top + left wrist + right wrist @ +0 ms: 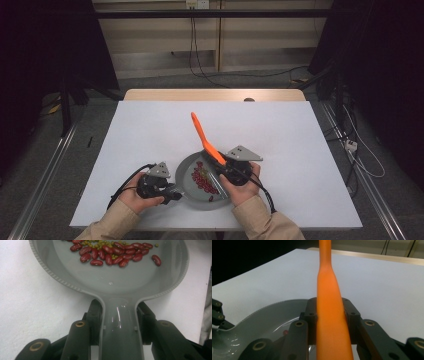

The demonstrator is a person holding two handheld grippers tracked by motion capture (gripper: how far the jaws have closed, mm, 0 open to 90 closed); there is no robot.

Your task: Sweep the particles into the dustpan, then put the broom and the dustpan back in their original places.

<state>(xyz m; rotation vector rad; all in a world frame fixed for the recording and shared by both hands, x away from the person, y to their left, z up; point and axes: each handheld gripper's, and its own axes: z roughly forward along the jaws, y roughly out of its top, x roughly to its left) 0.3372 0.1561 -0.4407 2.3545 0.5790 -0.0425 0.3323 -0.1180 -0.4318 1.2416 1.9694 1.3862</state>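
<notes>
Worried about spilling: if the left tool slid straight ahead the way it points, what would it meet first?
Likely the beans in the grey pan, whose handle the left tool already grips; depth past them is unclear.

High view above table looking down, two gripper views close up, all sharing grey pan [192,175].

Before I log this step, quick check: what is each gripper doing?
Left gripper: closed on the handle of the grey pan with the beans.
Right gripper: closed on the orange spatula handle.
</notes>
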